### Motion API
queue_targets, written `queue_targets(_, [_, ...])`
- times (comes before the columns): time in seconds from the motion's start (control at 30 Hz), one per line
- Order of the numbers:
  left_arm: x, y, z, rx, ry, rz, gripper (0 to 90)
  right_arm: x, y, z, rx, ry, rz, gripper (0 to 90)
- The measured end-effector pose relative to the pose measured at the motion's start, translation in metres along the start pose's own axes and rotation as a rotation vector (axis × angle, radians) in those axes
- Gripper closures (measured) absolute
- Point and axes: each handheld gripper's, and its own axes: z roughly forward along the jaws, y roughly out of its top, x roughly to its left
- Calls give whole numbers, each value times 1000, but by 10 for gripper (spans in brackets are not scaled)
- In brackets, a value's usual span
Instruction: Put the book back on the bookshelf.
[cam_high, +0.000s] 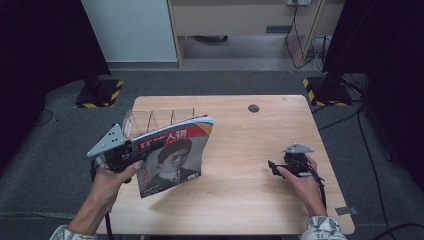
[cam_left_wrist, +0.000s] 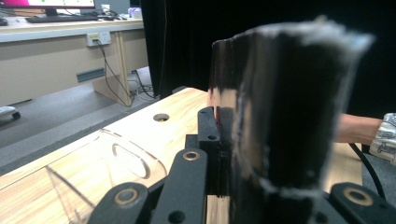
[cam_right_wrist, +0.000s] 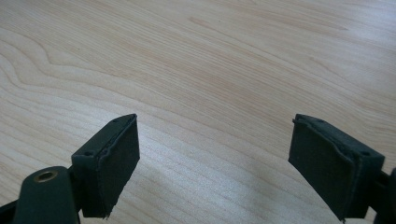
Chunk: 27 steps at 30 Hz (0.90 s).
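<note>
Since the wooden table is mostly bare, it leaves open room for the one job in hand, which looks to be getting the magazine into the clear rack standing near the far left corner. That rack has upright dividers, so anything going in has to arrive on edge, and this is probably why the magazine is carried off the tabletop, tilted up with its cover facing the camera and its top edge just in front of the rack rather than lying flat. It hangs over the left part of the table, still outside the slots. The left gripper pinches it at its left edge, jaws pressed tight on the pages; seen from the left gripper view, the magazine rises as a dark blurred slab between the jaws, with the rack low at the left. The right gripper rests well apart on the right side, jaws spread wide over bare wood with nothing between them, seemingly kept clear.
</note>
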Motion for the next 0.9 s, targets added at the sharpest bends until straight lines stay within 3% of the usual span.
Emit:
queue_targets(0.13, [3, -1, -7, -5, 8, -3, 863, 0, -2, 3, 19, 15, 1, 163])
queue_targets(0.33, [3, -3, -15, -8, 21, -1, 863, -3, -6, 6, 51, 50, -4, 258])
queue_targets(0.9, [13, -11, -41, -22, 68, -13, 863, -6, -11, 10, 68, 55, -3, 235])
